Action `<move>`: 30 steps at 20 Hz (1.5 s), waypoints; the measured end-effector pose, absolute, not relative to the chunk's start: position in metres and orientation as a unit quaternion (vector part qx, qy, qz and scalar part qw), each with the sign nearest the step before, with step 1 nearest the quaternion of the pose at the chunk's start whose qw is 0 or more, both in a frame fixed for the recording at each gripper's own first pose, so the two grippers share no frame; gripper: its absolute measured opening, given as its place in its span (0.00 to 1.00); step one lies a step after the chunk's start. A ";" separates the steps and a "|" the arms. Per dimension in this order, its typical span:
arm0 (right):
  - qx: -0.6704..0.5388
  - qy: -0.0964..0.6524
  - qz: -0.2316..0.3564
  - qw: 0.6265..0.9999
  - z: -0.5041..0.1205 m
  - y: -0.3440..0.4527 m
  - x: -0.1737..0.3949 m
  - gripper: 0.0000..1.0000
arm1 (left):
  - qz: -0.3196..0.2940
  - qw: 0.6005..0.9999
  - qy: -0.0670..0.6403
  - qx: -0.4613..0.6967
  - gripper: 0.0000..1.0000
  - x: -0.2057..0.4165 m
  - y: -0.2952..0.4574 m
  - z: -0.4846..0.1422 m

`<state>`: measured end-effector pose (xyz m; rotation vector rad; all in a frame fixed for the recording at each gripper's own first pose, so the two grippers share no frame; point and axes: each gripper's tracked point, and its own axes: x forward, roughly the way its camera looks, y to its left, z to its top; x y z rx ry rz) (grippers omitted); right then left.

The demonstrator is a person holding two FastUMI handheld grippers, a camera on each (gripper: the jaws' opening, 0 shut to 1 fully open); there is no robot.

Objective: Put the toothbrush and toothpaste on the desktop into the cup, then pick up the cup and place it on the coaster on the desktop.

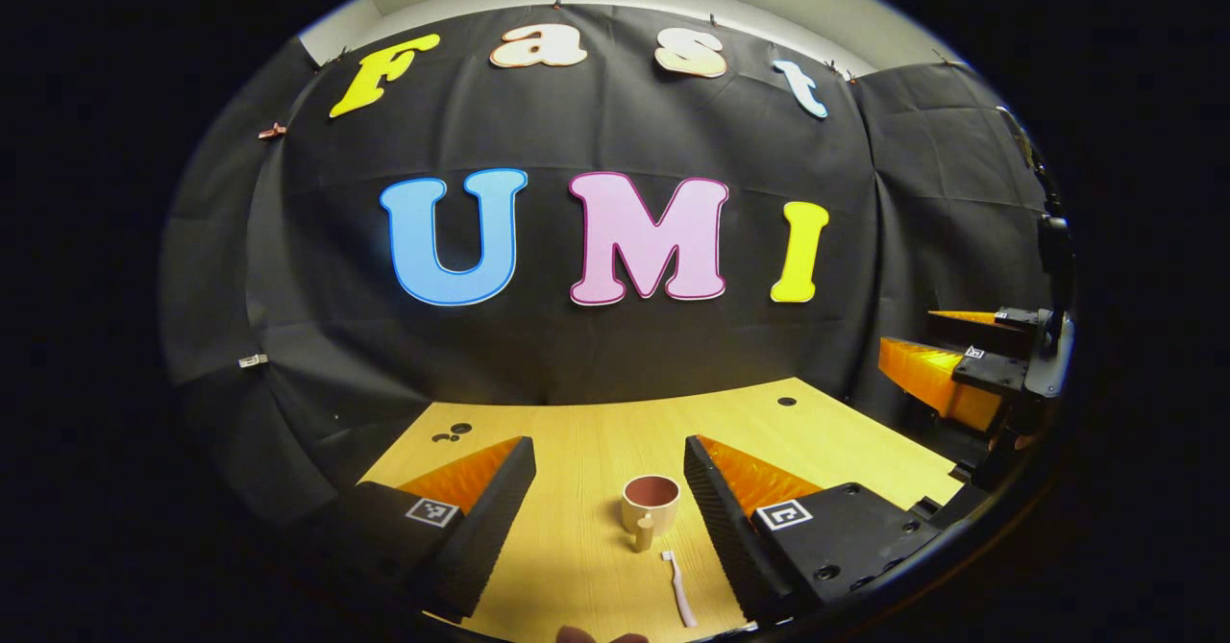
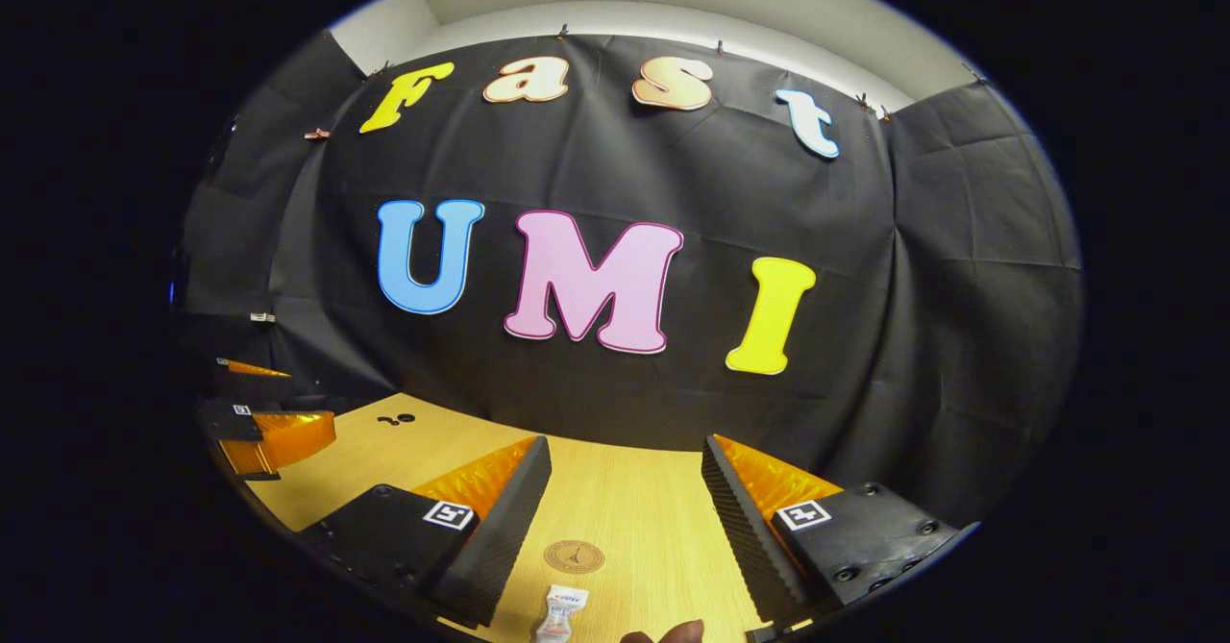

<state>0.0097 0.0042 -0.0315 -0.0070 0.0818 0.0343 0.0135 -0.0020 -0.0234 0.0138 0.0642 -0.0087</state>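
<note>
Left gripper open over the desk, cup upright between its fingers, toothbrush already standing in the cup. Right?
Not quite. In the left gripper view the left gripper is open and the cup stands upright between its fingers, but the cup looks empty; the toothbrush lies flat on the desk, nearer the camera than the cup.

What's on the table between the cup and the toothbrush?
Nothing. In the left gripper view, the cup stands just behind the toothbrush, and only bare wooden table shows between them.
</note>
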 end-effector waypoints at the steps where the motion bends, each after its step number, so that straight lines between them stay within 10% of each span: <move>1: -0.002 0.057 0.021 0.998 -0.042 0.008 0.010 0.97 | -0.006 0.999 0.036 0.006 0.96 0.015 -0.003 -0.028; 18: 0.017 0.436 0.079 0.896 -0.292 0.064 -0.039 0.96 | 0.014 0.984 0.178 -0.001 0.96 -0.022 -0.004 -0.154; 28: 0.009 0.528 0.069 0.846 -0.367 0.068 -0.034 0.82 | 0.055 0.975 0.215 -0.023 0.96 -0.035 0.002 -0.185; 30: 0.013 0.541 0.069 0.838 -0.375 0.070 -0.035 0.63 | 0.065 0.973 0.220 -0.025 0.96 -0.034 0.004 -0.189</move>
